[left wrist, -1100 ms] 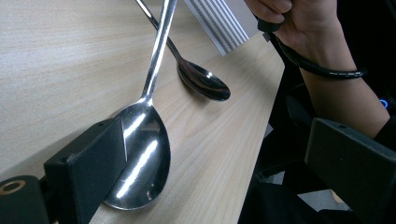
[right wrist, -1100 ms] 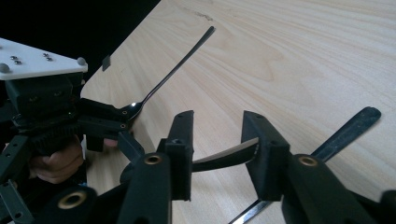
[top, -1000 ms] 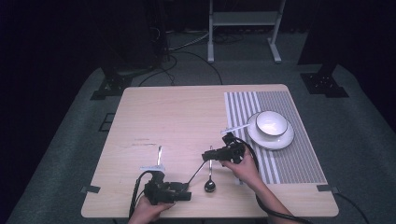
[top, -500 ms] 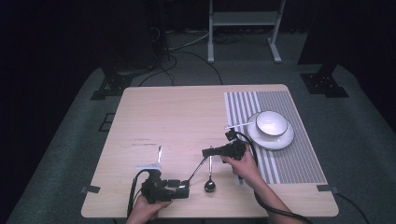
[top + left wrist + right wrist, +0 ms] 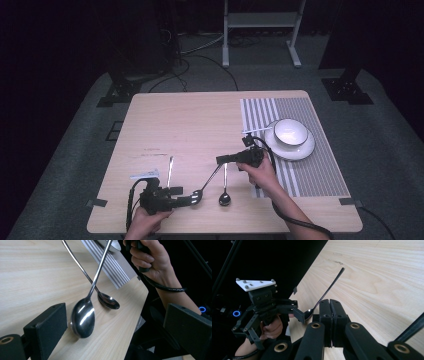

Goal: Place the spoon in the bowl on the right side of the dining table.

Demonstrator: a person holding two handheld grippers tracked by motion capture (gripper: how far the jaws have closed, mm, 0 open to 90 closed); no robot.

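Polished steel spoon [image 5: 209, 178] slants over the light wooden table [image 5: 200, 120] near its front edge, handle clamped between the right gripper [image 5: 226, 159]'s closed jaws, bowl between the left gripper [image 5: 192, 199]'s jaws, which stand apart. Just beside it lie a second steel spoon [image 5: 224, 187] and a third [image 5: 170, 170]. Bare wood stretches behind to the far edge. Toward the right edge, a striped grey placemat [image 5: 305, 165] carries a white bowl [image 5: 290, 132] on a white plate [image 5: 305, 149]. Grey carpet [image 5: 65, 165] surrounds the table.
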